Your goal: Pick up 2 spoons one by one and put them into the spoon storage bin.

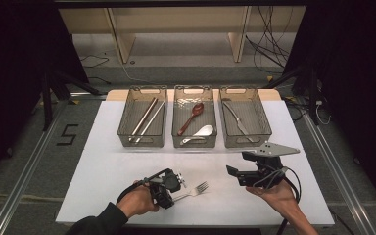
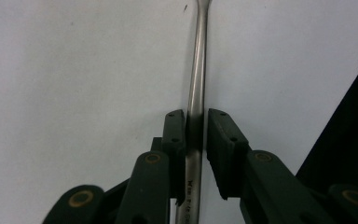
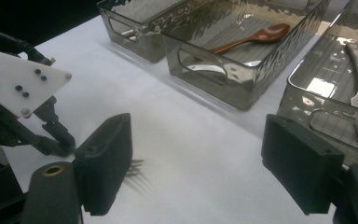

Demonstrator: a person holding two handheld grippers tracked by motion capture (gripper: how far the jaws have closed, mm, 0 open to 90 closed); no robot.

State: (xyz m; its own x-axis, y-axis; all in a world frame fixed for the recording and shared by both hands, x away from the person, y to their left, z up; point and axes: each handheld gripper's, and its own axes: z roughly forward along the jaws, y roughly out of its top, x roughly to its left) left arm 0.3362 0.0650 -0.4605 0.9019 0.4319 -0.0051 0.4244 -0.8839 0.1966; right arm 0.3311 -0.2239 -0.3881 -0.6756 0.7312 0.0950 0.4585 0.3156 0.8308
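The bench point(image 1: 103, 171) is covered by a plain white sheet, smooth and matte, with a strip of pale wood showing at its far edge. Take the silver metal fork point(image 1: 195, 190) as the marker: it lies flat on the white surface near the person's side, tines pointing away to the right. The left gripper point(image 1: 169, 188) sits right over the fork's handle; in the left gripper view its black jaws stand narrow, closed to either side of the thin steel shaft point(image 2: 196, 93) and seemingly gripping it, while the fork still rests on the sheet. To the right of the fork, well apart from it, the right gripper point(image 1: 240, 175) hangs above the bench with its jaws spread wide and nothing between them. Beyond the fork, toward the far side, three smoky translucent plastic bins stand in a row, just beside one another: the left bin point(image 1: 142, 140) holds two metal chopsticks point(image 1: 147, 117), the middle bin point(image 1: 194, 142) a reddish-brown wooden spoon point(image 1: 192, 116) and a white spoon point(image 1: 199, 133), the right bin point(image 1: 245, 142) a steel table knife point(image 1: 236, 119). Around the bench the room is dim, with dark drapes at both sides, grey floor, a light wooden frame point(image 1: 176, 29) behind the bins, loose black cables point(image 1: 269, 44) on the floor, and the number five taped point(image 1: 67, 134) on the floor far left of the fork.
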